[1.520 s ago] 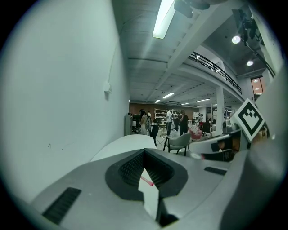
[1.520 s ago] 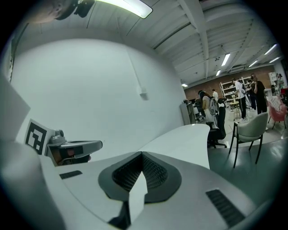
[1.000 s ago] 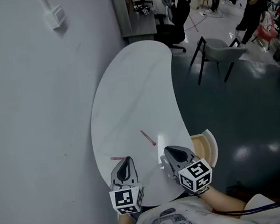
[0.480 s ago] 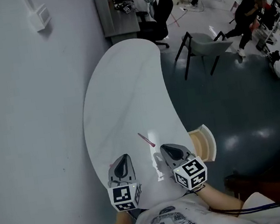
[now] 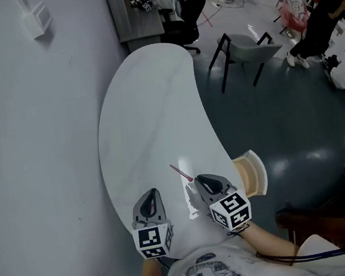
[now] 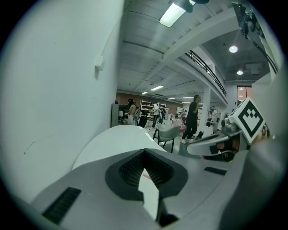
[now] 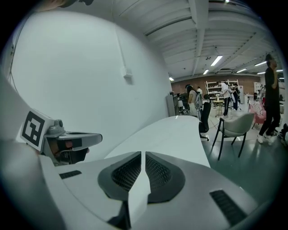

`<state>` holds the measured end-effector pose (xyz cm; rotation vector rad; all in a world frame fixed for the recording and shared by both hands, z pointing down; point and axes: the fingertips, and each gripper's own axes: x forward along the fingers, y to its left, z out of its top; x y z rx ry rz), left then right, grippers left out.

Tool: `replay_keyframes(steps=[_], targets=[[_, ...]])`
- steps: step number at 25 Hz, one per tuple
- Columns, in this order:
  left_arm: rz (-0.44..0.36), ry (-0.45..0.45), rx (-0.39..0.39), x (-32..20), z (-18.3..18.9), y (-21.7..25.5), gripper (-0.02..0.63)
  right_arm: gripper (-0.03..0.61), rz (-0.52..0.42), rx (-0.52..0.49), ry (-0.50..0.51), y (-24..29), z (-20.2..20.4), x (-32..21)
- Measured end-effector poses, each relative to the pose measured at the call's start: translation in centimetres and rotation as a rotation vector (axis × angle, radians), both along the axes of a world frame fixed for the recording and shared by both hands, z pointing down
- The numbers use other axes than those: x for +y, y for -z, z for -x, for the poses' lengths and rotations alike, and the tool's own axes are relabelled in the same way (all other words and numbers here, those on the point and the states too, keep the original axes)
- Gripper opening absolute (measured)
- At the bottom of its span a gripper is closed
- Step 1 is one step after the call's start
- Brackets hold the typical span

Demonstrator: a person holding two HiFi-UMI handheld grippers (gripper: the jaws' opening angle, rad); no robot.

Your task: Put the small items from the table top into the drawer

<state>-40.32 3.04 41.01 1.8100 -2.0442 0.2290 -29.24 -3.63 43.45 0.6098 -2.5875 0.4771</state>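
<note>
1. Both claws are closed and empty. The right gripper (image 5: 201, 181) has its jaws together with only a hairline slit between the pads. The left gripper (image 5: 150, 198) has its tips meeting on nothing. Coming down on the target like this would only nudge it, so the jaws have to part first.
2. The pink stick (image 5: 180, 172) is thin and lies flat on the glossy white table (image 5: 149, 105). The likeliest failure, in my judgement, is that the tips skate over it or flick it across the smooth top, perhaps toward the edge.
3. The open drawer (image 5: 254, 174) shows only part of its wooden inside beyond the table's right edge. Letting go too early would leave the stick on the table, and letting go too far out would drop it on the floor.
4. The two grippers hang side by side near the table's close end, so a sideways swing by one could knock the other.
5. In the head view the stick lies just ahead of the right gripper's tips and slants away up and to the left. Its near end is close to the tips but apart from them. It is further from the left gripper, ahead and to the right. The drawer sits just to the right of the right gripper. Neither gripper view shows the stick plainly.
</note>
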Motion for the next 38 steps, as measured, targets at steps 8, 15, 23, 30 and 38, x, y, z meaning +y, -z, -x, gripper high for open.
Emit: replay_keyframes(steps=[8,15,23,30,38], targets=[[0.038,0.001,0.022,-0.6,1.2,-2.2,0.02,0.063,0.033,0.045,0.036,-2.6,2.0,-0.7],[0.068,0.008,0.046,-1.2,2.2,-4.0,0.02,0.138,0.086,0.089,0.081,-5.4,3.4,-1.2],[0.1,0.017,0.068,-1.9,2.8,-5.9,0.02,0.212,0.088,0.181,0.155,-8.8,4.8,-1.4],[0.142,0.025,0.086,-2.2,3.5,-8.2,0.02,0.212,0.093,0.258,0.183,-12.4,6.0,-2.2],[0.174,0.029,0.092,-2.8,4.2,-9.9,0.02,0.21,0.118,0.316,0.185,-15.7,6.6,-2.9]])
